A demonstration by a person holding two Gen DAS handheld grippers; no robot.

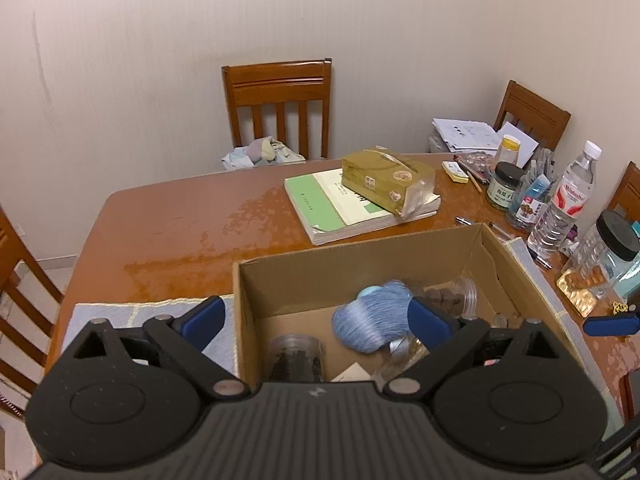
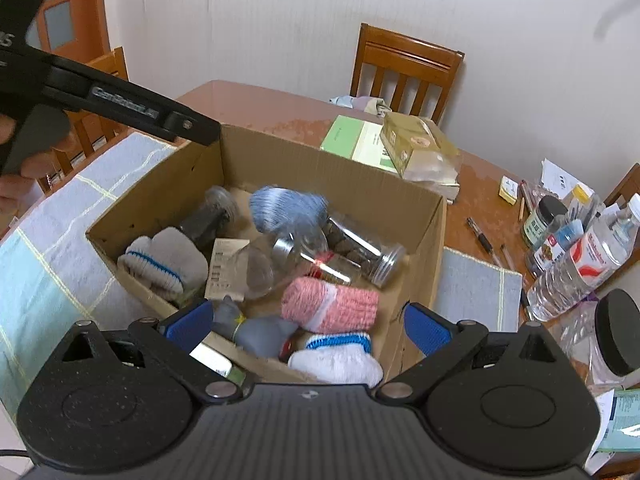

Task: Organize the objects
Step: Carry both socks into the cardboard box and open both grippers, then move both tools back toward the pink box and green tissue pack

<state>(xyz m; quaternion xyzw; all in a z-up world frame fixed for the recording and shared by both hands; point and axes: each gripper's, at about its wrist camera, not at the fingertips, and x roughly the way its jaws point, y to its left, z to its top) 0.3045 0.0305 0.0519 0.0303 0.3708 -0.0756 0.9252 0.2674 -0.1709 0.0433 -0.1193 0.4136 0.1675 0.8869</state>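
- The left gripper (image 1: 316, 320) has its jaws wide apart and holds nothing, over the open brown cardboard box (image 1: 248, 308).
- The right gripper (image 2: 308, 326) is wide too, empty.
- The blurred pale blue yarn ball (image 2: 286, 208) is inside the box.

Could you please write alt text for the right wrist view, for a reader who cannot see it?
The open right gripper hangs over a cardboard box holding a blue yarn ball, clear jars, a pink roll and socks. Beyond it on the wooden table lie a book and bottles.
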